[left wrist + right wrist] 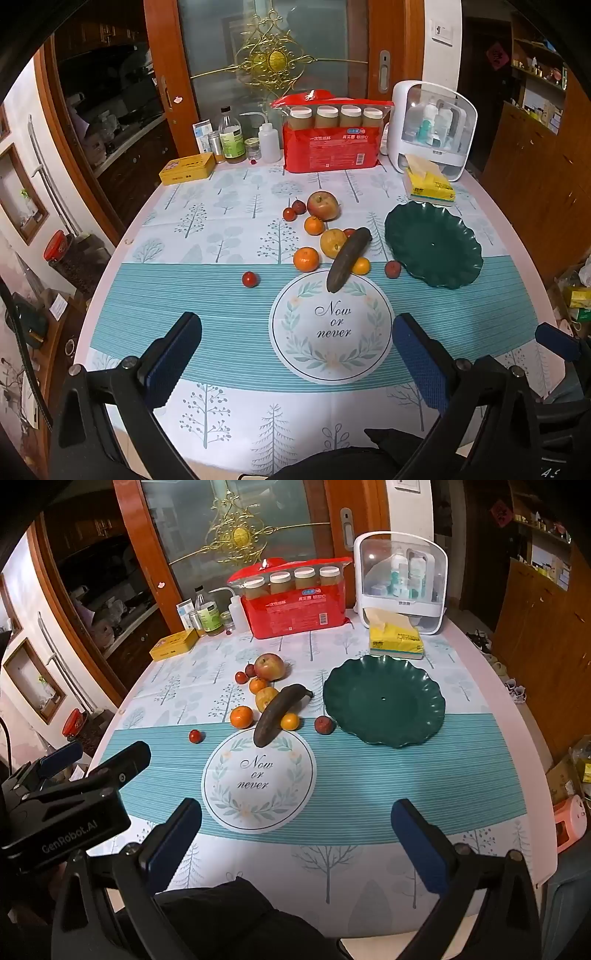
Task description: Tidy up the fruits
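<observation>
Loose fruit lies mid-table: a red apple (323,205), a yellowish pear (333,242), three mandarins, the largest (306,259), a dark overripe banana (348,259), and small red fruits such as one (249,279) off to the left. An empty dark green scalloped plate (433,244) (384,700) sits to their right. The banana (277,713) and apple (269,667) also show in the right wrist view. My left gripper (297,354) and right gripper (295,840) hover open above the near table, holding nothing.
Along the far edge stand a red package (330,146) with jars, a white storage box (432,127), a yellow tissue pack (428,182), bottles (232,138) and a yellow tin (187,168). A round "Now or never" print (332,325) marks the cloth. The left gripper's body (62,805) shows at left.
</observation>
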Demonstrator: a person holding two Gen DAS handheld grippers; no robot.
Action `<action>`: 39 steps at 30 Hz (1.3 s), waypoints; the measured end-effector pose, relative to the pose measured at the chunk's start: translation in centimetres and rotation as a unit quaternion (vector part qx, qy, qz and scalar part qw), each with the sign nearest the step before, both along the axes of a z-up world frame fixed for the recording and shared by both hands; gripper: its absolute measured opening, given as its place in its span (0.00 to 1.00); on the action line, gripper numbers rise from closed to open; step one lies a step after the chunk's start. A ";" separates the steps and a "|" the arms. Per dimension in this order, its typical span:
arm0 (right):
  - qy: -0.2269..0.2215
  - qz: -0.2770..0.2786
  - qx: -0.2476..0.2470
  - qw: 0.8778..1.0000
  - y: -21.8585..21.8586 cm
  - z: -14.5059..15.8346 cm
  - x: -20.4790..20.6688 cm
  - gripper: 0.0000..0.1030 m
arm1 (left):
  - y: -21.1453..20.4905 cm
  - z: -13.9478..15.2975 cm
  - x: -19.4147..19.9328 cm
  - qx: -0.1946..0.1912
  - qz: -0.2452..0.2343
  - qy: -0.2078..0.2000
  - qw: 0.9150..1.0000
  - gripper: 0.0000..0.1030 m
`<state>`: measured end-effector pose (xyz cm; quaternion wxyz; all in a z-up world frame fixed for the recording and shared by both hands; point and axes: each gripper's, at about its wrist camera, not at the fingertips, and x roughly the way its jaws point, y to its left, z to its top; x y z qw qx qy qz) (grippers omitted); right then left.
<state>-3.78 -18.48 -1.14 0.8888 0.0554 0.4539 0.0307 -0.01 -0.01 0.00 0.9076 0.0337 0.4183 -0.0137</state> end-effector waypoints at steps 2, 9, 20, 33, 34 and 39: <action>-0.001 0.000 0.002 1.000 0.0 0.0 0.0 1.00 | 0.0 0.0 0.0 -0.001 0.000 0.001 1.000 0.99; -0.001 0.000 0.003 1.000 0.0 -0.1 0.1 1.00 | 0.0 0.0 0.0 -0.001 0.000 0.000 1.000 0.99; 0.000 0.000 0.004 1.000 0.1 -0.2 0.3 1.00 | 0.0 0.0 0.0 -0.001 -0.001 0.000 1.000 0.99; 0.002 0.000 0.005 1.000 0.6 -0.3 0.5 1.00 | 0.0 0.0 0.0 0.001 0.000 0.001 1.000 0.99; 0.002 0.000 0.005 1.000 0.6 -0.3 0.6 1.00 | 0.0 0.0 0.0 0.000 -0.001 0.002 1.000 0.99; 0.004 -0.002 0.005 1.000 1.1 -0.5 0.7 1.00 | 0.0 0.0 0.0 0.000 -0.002 0.003 1.000 0.99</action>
